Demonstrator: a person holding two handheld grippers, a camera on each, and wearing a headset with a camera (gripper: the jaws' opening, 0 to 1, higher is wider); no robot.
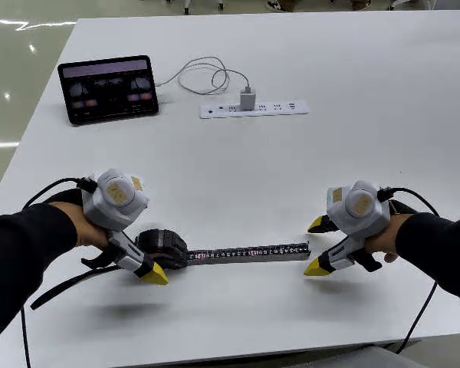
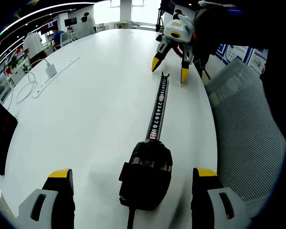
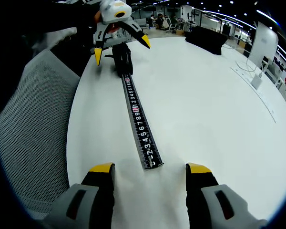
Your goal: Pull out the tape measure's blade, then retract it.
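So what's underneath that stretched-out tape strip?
Just the white table; the blade lies along it. Whatever tape is left inside the black case is covered.

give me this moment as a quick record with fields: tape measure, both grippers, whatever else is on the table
tape measure case: black, lying on the white table
blade: pulled out, flat on the table, pointing toward the right gripper
left gripper: open, jaws either side of the case, gaps on both sides
right gripper: open, blade tip at the mouth of its jaws, not gripped
other items: tablet, power strip with charger and cable
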